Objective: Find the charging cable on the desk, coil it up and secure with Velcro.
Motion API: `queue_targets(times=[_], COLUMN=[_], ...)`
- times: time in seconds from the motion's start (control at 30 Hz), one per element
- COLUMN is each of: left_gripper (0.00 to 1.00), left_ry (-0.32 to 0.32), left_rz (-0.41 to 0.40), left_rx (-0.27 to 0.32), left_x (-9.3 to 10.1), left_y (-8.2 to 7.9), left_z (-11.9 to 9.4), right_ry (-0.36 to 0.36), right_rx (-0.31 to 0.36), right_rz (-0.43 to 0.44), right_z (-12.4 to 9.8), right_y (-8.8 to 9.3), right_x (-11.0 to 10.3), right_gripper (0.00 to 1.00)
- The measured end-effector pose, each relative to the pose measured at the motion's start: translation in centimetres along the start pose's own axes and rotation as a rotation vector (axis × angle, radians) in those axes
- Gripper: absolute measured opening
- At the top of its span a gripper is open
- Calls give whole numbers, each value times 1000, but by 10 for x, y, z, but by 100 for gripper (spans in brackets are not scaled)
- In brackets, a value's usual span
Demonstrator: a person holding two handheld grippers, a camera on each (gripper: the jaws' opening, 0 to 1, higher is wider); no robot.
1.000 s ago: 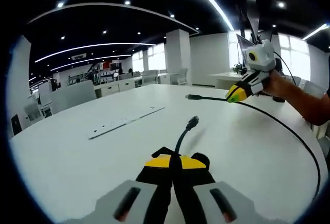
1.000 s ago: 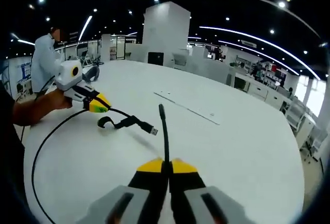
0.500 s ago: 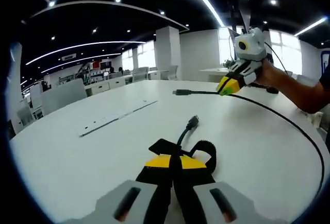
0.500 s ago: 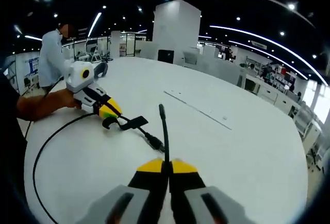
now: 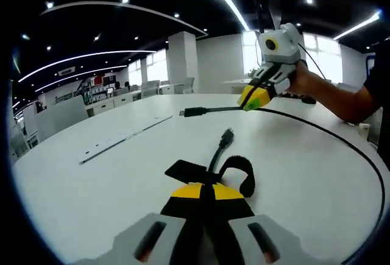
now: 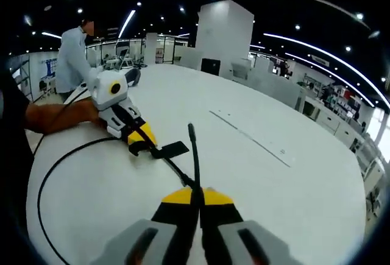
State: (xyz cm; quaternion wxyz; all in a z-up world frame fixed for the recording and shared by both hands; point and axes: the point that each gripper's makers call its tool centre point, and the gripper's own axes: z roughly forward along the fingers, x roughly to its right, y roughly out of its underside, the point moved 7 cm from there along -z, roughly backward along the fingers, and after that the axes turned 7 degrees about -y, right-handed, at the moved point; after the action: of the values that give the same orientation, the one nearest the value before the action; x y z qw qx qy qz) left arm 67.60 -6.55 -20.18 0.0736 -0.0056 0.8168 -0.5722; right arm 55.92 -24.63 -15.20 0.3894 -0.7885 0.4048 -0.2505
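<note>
My left gripper [image 5: 204, 193] is clamped on the black cable [image 5: 341, 140] just behind its near plug [image 5: 226, 136], with the Velcro strap [image 5: 234, 170] curling out beside the jaw tips and its flat tab lying on the table. In the right gripper view that same gripper [image 6: 141, 138] rests low on the table with the strap tab [image 6: 170, 150] sticking out in front of it. My right gripper [image 6: 195, 197] is closed on the cable's other end, whose plug [image 6: 192, 132] stands up past the tips; in the left gripper view I see it held above the table [image 5: 251, 99], plug [image 5: 194, 112] pointing sideways. Between the two grips the cable [image 6: 46, 186] sweeps in one wide loop over the table.

The table [image 5: 91, 198] is white, smooth and round-edged, with a long thin slot plate [image 6: 253, 140] set into it. Beyond lie an open office with white desks and chairs, a square white pillar [image 6: 222, 36], a black ceiling with strip lights, and a person in white [image 6: 72, 61] standing at the far edge.
</note>
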Motion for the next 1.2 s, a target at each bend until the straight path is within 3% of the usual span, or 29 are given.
queue_targets(times=[0.57,0.63,1.2], left_gripper=[4,4,4], left_ry=[16,16,20], left_rz=[9,8,8], left_rx=[0,-2,-2], left_x=[0,-1,-5], left_y=[0,0,2], left_z=[0,0,0], right_ry=[-68,-82,-134], right_rx=[-20,-30,-64], right_rz=[-62,-76,-159], right_z=[37,49,84], right_y=[-14,-18,-31], right_x=[-16,-20,-26], right_gripper=[4,4,4])
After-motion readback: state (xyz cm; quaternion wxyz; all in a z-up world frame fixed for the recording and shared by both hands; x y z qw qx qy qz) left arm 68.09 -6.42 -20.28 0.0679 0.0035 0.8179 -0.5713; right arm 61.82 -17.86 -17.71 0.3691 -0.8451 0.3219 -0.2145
